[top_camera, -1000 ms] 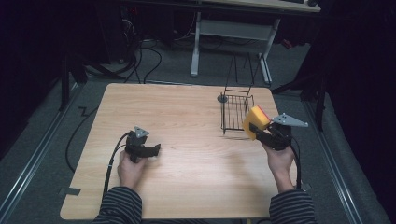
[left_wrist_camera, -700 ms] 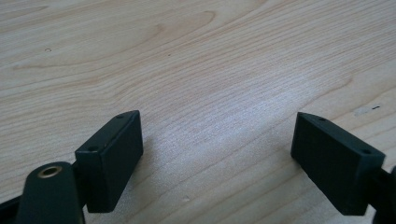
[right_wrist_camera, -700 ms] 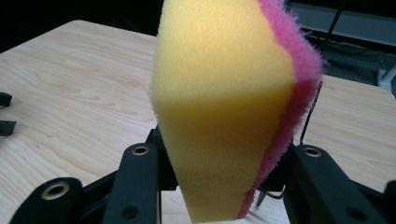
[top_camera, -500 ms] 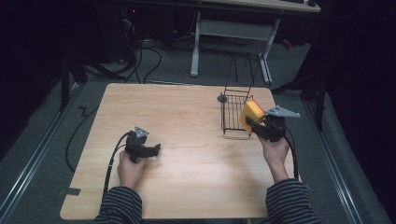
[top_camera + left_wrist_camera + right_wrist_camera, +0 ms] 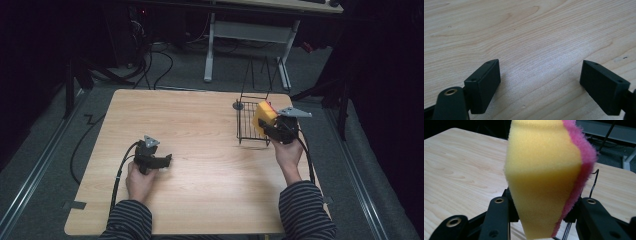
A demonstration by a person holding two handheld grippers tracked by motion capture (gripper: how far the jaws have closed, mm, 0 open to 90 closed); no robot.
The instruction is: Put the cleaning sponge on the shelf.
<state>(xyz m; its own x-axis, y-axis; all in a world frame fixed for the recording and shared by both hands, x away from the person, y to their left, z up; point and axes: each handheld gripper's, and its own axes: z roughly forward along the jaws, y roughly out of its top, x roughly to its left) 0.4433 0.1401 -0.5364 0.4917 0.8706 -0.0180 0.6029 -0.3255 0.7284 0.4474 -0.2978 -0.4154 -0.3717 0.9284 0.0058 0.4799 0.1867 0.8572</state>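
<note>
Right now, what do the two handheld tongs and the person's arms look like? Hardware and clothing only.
Both tongs are black with two blocky flat-faced jaws. Left tongs: screw holes in the jaw ends, grey three-cornered plate on top, black cable looping off the table's left edge. Right tongs: brass-ringed holes at the jaw arms, same grey plate, black cable trailing back past the forearm. Both sleeves are dark with thin light stripes.

A light wooden worktop (image 5: 200, 130) stands on grey carpet (image 5: 45, 165). Behind it, black cables (image 5: 165, 65) trail across the floor beside the white legs of another desk (image 5: 247, 37). The surroundings are dark.
</note>
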